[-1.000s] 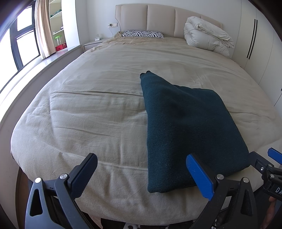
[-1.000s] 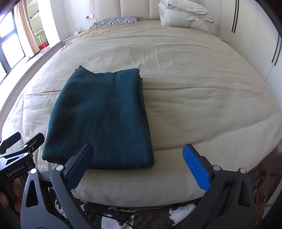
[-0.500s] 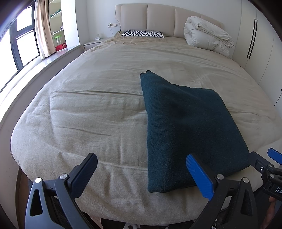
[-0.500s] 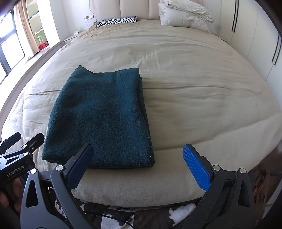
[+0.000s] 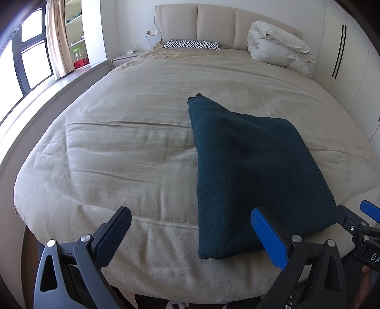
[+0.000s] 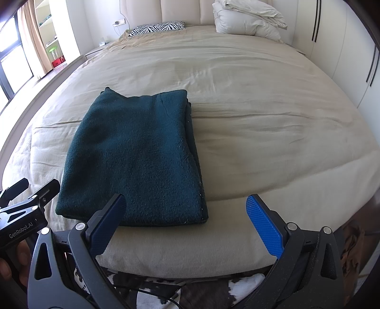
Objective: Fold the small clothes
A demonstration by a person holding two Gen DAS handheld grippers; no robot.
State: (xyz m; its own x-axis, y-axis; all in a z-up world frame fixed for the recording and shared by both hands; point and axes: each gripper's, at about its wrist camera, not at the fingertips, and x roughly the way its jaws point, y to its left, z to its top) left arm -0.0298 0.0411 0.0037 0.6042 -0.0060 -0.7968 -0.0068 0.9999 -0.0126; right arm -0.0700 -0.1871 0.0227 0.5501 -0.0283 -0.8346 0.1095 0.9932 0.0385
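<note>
One garment: dark green sweater (image 6: pixel 135 161), lying at the near edge of the bed (image 6: pixel 261 99).
Done: it looks already folded — a flat rectangle, layers stacked at its right side.
Left gripper (image 5: pixel 190 235): spread wide, holding nothing.
Right gripper (image 6: pixel 187 223): spread too, empty.
Remaining: maybe one more fold — I cannot be sure.

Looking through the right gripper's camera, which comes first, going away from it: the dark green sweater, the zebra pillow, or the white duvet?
1. Dark green sweater, just ahead, to the left.
2. and 3. Zebra pillow, far left, and white duvet, far right: both at the headboard, too close to call.
</note>
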